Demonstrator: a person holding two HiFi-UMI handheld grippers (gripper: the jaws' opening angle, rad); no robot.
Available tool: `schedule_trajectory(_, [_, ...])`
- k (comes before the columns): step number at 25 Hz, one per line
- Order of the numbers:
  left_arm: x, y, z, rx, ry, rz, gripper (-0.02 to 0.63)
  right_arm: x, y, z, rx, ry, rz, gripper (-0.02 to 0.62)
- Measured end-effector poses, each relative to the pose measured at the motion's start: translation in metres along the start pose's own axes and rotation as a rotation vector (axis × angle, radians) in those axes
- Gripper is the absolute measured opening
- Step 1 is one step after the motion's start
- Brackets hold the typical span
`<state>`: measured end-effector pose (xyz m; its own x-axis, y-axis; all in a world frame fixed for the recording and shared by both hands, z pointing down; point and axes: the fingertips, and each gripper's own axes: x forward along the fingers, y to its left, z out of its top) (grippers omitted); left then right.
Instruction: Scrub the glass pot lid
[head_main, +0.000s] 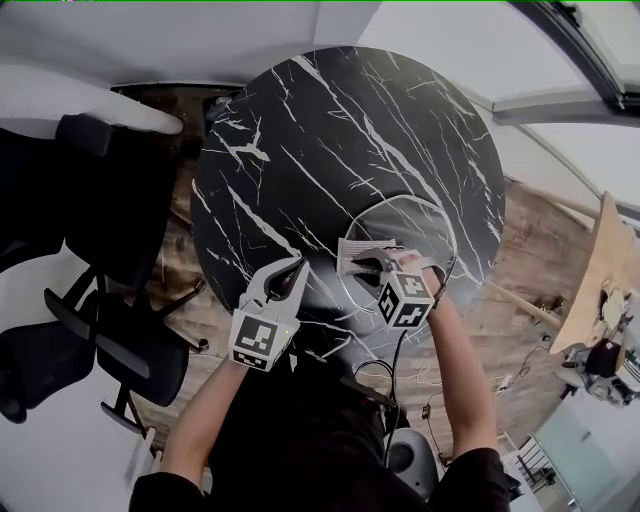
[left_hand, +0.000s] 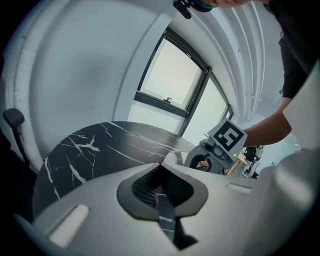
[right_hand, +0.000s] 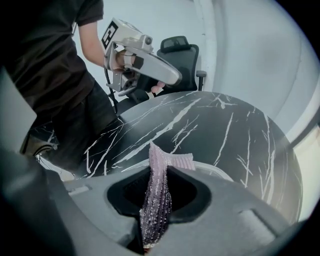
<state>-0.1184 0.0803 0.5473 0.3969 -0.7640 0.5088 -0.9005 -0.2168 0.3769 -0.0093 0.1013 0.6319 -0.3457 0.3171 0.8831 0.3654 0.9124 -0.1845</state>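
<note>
The glass pot lid (head_main: 421, 204) lies flat on the near right part of a round black marble table (head_main: 330, 130); its rim also shows in the right gripper view (right_hand: 220, 173). My right gripper (head_main: 372, 266) (right_hand: 156, 200) is shut on a pale ribbed scrub cloth (head_main: 358, 252) (right_hand: 159, 165), which hangs over the lid's near left edge. My left gripper (head_main: 291, 272) (left_hand: 162, 200) is shut with nothing in it. It hovers over the table's near edge, left of the lid and apart from it.
Black office chairs (head_main: 110, 330) stand left of the table over a wooden floor (head_main: 520, 250). A cable (head_main: 398, 365) trails from the right gripper. A wooden tabletop (head_main: 598, 270) is at the far right. The person's arms and dark clothing fill the bottom.
</note>
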Motion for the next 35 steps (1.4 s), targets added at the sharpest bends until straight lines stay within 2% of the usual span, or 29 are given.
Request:
schedule_trajectory(20, [0.007,-0.033,-0.010,0.036,0.023,-0.051,0.002,0.020,0.052,0.001,-0.090,0.072,-0.102,0.080])
schedule_trajectory(35, [0.017,-0.067,-0.018,0.068,0.063,-0.130,0.002,0.023,0.094,-0.011,-0.032,0.050,-0.160,0.080])
